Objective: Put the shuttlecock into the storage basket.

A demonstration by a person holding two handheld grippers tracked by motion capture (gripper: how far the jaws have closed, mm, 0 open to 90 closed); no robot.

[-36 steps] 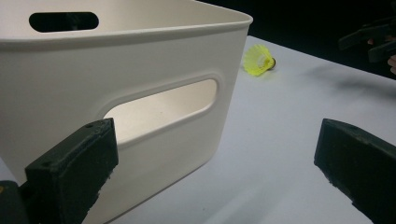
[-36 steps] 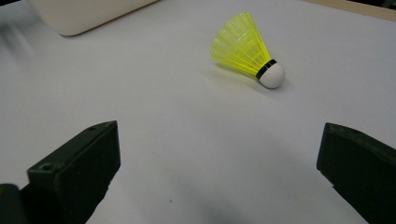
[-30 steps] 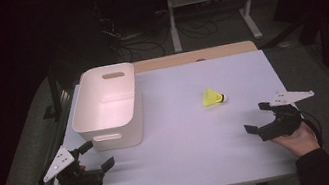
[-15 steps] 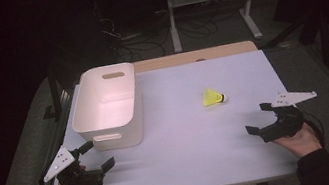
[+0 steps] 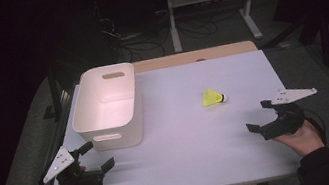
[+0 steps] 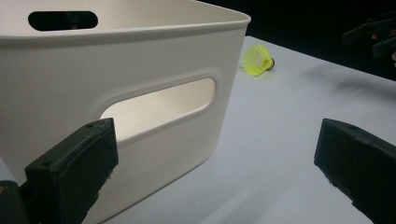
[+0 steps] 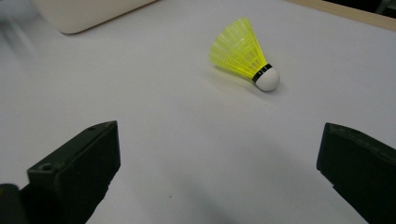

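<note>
white plastic bin (image 5: 106, 107) sits empty at left, the left gripper (image 5: 93, 157) wide open just before it. the yellow shuttlecock (image 5: 213, 97) lies on the table (image 5: 187, 149), well apart from the wide-open right gripper (image 5: 262, 116). nothing is picked up yet; grasping and binning remain.

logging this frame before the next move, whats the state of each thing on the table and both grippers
shuttlecock: lying on its side on the table, free of both grippers, outside the bin
white bin: upright, open top, nothing seen inside
left gripper: jaws open, holding nothing, just in front of the bin
right gripper: jaws open, holding nothing, short of the shuttlecock
table: flat, bare pale surface between the grippers
</note>
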